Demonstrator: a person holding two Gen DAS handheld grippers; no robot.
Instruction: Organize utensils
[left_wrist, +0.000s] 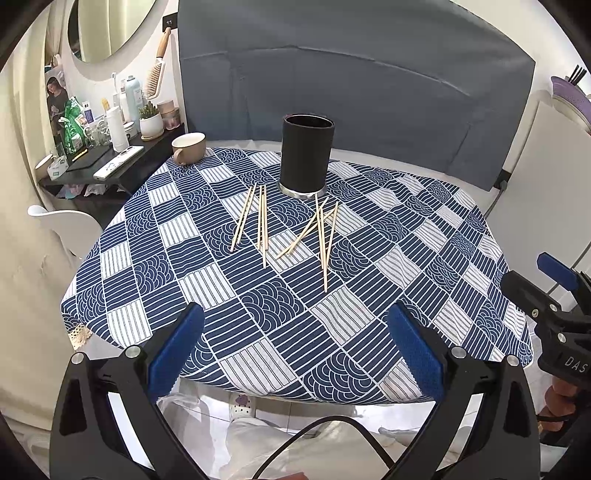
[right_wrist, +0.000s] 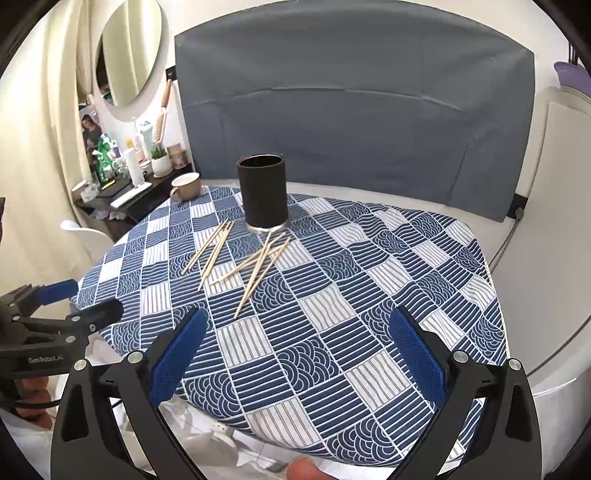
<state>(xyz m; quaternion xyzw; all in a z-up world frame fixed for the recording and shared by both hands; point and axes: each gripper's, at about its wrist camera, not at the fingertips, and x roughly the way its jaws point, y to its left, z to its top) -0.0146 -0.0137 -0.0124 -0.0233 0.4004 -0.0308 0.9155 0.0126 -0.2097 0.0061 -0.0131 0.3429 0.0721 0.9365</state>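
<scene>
Both tools are hovering over the near edge of the round table draped in a blue-and-white patchwork-pattern cloth (left_wrist: 258, 321), and nothing is being held. The left gripper (left_wrist: 295, 343) is showing its blue-padded jaws spread wide apart and empty; the right gripper (right_wrist: 295, 345) is doing the same.

The task's pieces, a scatter of thin pale wooden chopsticks (left_wrist: 284, 229), are lying flat on the cloth near the table's centre, toward twelve o'clock from each gripper. They are falling into two loose groups: a tidier set (left_wrist: 255, 218) at about eleven o'clock and a crossed, overlapping set (left_wrist: 317, 232) at about one o'clock. Just behind them, at twelve o'clock, a tall black cylindrical holder with a silver base (left_wrist: 306, 155) is standing upright with its mouth open, apparently empty. A beige ceramic mug (left_wrist: 188, 147) is sitting at the far left rim, at ten o'clock.

The step in hand is probably the first pick. Doing it well likely means starting with an outlying stick, not the crossed ones, closing across its width near mid-length so it is not pivoting, then tipping it upright above the holder's mouth before releasing.
</scene>
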